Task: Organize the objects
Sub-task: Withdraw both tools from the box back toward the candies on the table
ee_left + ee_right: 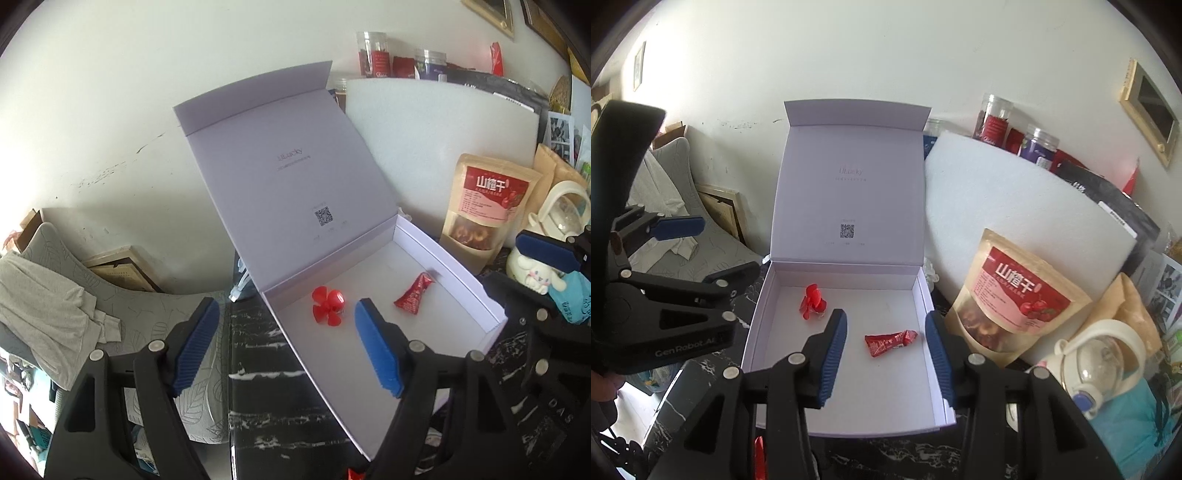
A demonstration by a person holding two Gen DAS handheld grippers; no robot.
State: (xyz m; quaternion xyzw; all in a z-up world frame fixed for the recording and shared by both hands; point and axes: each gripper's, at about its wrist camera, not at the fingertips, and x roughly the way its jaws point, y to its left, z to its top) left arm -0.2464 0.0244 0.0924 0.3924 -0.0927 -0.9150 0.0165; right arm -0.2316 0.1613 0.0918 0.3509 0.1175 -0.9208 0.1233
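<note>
While both claws hang spread and empty, the white box [846,369] sits lid-up on the dark marbled surface [266,387]. Left claw [288,343] hovers over its left wall, right claw [886,354] above the red packet [891,342]; red propeller [812,301] near the back-left corner.

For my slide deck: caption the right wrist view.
Open right gripper above white lidded box holding red plastic propeller and red foil packet.
</note>
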